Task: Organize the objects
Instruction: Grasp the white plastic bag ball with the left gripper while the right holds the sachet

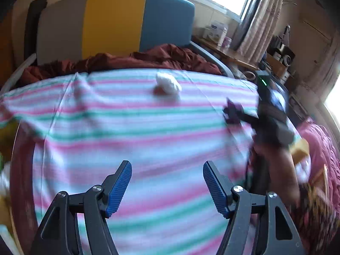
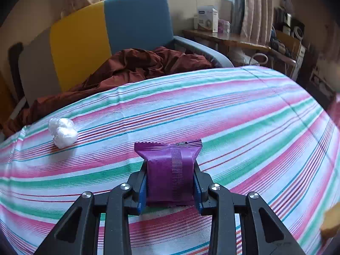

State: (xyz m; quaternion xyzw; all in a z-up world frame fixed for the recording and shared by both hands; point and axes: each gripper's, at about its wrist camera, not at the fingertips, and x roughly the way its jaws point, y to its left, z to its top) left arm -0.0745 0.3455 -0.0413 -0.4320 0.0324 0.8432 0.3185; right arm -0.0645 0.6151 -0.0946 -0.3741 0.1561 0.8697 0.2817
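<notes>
My right gripper point(image 2: 170, 182) is shut on a purple snack packet point(image 2: 170, 170) and holds it just above the striped cloth point(image 2: 244, 116). A white crumpled wad point(image 2: 62, 132) lies on the cloth to its far left. In the left wrist view my left gripper point(image 1: 167, 182) is open and empty over the striped cloth point(image 1: 127, 131). The white wad point(image 1: 167, 82) lies ahead near the cloth's far edge. The right gripper point(image 1: 232, 111) with the purple packet shows blurred at the right.
A dark red blanket point(image 2: 138, 65) is bunched behind the cloth, in front of a yellow and blue headboard point(image 2: 110, 34). A wooden table point(image 2: 229, 38) with boxes stands at the back right under the window. Yellow and pink items point(image 1: 301, 148) lie at the right edge.
</notes>
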